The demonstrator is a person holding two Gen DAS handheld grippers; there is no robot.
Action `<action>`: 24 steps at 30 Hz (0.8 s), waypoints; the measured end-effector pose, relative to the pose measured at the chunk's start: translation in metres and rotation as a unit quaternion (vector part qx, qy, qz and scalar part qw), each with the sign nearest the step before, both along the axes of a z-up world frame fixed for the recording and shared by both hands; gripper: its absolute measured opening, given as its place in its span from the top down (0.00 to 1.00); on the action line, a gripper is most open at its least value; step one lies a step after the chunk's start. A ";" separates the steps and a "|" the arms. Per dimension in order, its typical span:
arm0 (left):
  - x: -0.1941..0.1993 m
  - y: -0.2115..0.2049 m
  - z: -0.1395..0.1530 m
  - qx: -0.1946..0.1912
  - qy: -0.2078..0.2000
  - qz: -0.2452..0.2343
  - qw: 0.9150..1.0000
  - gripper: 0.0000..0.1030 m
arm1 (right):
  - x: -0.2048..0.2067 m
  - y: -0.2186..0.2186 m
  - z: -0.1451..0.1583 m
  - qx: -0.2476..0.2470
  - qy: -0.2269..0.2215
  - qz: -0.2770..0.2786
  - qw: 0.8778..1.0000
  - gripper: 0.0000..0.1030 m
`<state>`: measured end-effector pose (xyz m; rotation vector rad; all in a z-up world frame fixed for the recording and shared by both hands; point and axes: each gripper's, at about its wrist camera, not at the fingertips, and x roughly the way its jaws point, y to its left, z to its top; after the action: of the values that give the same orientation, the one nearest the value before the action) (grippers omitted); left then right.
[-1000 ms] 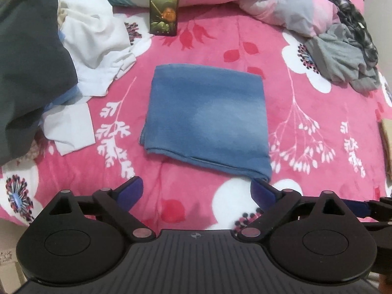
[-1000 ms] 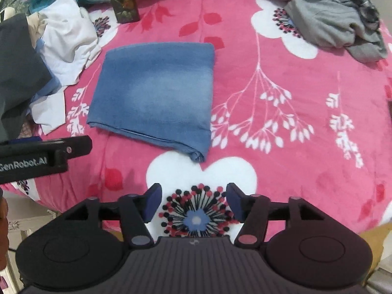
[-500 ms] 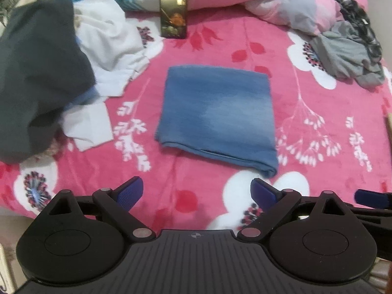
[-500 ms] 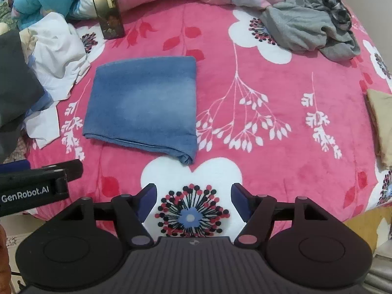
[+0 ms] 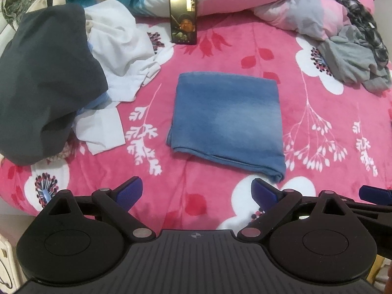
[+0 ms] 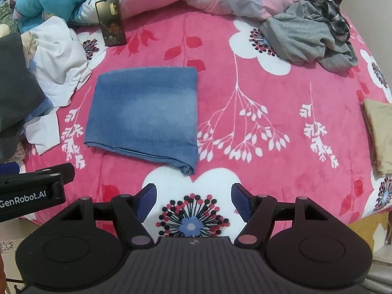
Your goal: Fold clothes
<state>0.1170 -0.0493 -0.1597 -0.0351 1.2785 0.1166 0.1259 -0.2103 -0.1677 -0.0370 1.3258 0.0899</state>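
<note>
A blue cloth (image 5: pixel 227 120) lies folded into a neat rectangle in the middle of a pink floral bed (image 5: pixel 318 127). Both the left gripper (image 5: pixel 197 191) and the right gripper (image 6: pixel 191 197) hang just in front of the cloth, jaws spread and empty. This piece looks finished. Left of the cloth, a dark garment (image 5: pixel 41 80) and white clothes (image 5: pixel 120 49) lie crumpled, and a grey heap (image 6: pixel 308 36) sits behind to the right; all seem still to be folded.

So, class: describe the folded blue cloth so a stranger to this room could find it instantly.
Start at the pink flowered bedspread. In its middle, below the propped-up phone, lies the blue cloth. Unlike the crumpled white clothes and grey garment nearby, it is folded flat into a neat square.
</note>
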 end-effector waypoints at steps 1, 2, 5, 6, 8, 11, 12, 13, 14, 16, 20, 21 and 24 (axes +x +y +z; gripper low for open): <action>0.000 0.000 0.000 0.000 0.001 0.000 1.000 0.06 | 0.001 0.001 0.000 -0.001 0.000 0.001 1.000 0.32; 0.000 0.000 0.000 0.000 0.002 0.000 1.000 0.06 | 0.001 0.001 0.000 -0.001 0.000 0.001 1.000 0.32; 0.000 0.001 0.000 0.002 0.003 0.002 1.000 0.06 | 0.003 0.002 -0.001 -0.002 0.002 0.003 1.000 0.32; 0.000 0.001 0.000 0.002 0.004 0.003 1.000 0.06 | 0.003 0.002 -0.001 -0.003 0.002 0.004 1.000 0.32; 0.001 0.001 -0.001 0.002 0.009 0.007 1.000 0.06 | 0.003 0.003 -0.001 -0.003 0.004 0.004 1.000 0.32; 0.000 0.003 0.000 0.002 0.009 0.013 1.000 0.06 | 0.003 0.004 -0.001 -0.003 0.007 0.004 1.000 0.32; 0.000 0.003 0.000 0.002 0.006 0.014 1.000 0.06 | 0.003 0.004 -0.001 -0.004 0.008 0.004 1.000 0.32; 0.000 0.002 0.001 0.003 0.002 0.011 1.000 0.06 | 0.003 0.005 -0.001 -0.003 0.010 0.004 1.000 0.32; -0.001 0.002 0.002 0.003 -0.003 0.009 1.000 0.06 | 0.003 0.005 -0.001 -0.003 0.010 0.004 1.000 0.32; -0.001 0.001 0.003 0.003 -0.005 0.001 1.000 0.06 | 0.003 0.005 0.000 -0.003 0.011 0.004 1.000 0.32; 0.000 -0.002 0.003 0.005 -0.010 -0.014 1.000 0.06 | 0.001 0.007 0.000 -0.004 0.013 0.004 1.000 0.32; -0.001 -0.002 0.003 0.005 -0.009 -0.013 1.000 0.06 | 0.001 0.007 0.000 -0.004 0.014 0.004 1.000 0.32; -0.001 -0.001 0.003 0.005 -0.002 -0.002 1.000 0.06 | 0.000 0.007 0.001 -0.006 0.014 0.004 1.000 0.32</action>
<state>0.1162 -0.0501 -0.1572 -0.0242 1.2734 0.1207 0.1258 -0.2032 -0.1668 -0.0523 1.3541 0.0900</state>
